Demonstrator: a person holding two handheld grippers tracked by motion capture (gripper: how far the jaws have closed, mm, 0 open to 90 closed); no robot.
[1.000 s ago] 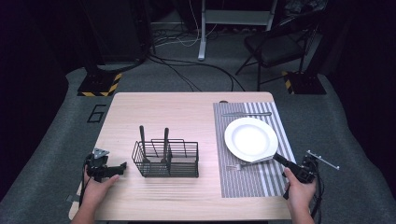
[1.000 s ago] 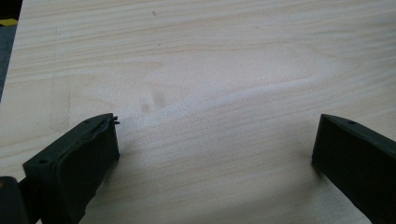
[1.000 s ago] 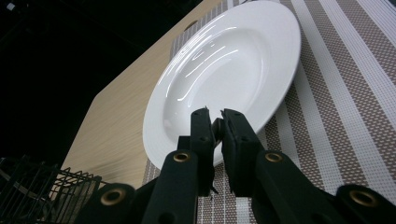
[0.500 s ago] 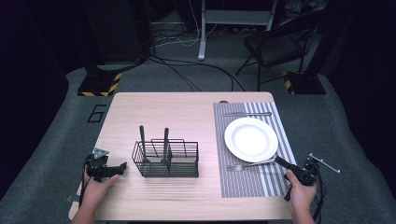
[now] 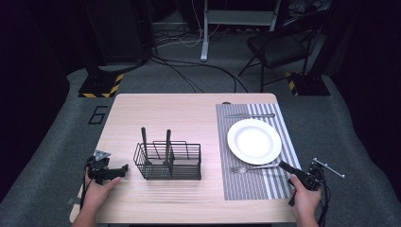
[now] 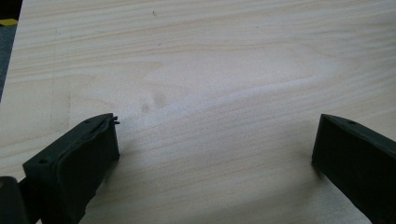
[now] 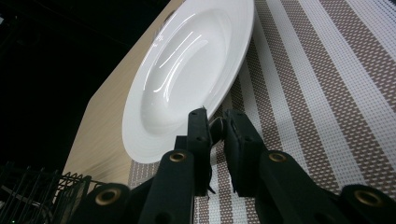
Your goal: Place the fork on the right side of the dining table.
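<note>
One plate [image 5: 254, 141], one fork [image 5: 250, 167], apparently two utensils [image 5: 167, 145] in one basket [image 5: 185, 174].

A pale wooden bench [image 5: 189, 113] carries a black wire basket [image 5: 189, 161] at about 7 o'clock from its middle, with two dark upright handles [image 5: 144, 137] standing in its left part. A striped placemat [image 5: 246, 184] covers the 3 o'clock side. On it sits a white plate [image 5: 254, 141], with a knife [image 5: 249, 115] lying crosswise at the plate's 12 o'clock. On the grey floor beyond the bench are a dark chair [image 5: 279, 47] at 1 o'clock, loose cables [image 5: 189, 71] at 12, and a yellow-and-black striped base [image 5: 99, 85] at 10.
</note>
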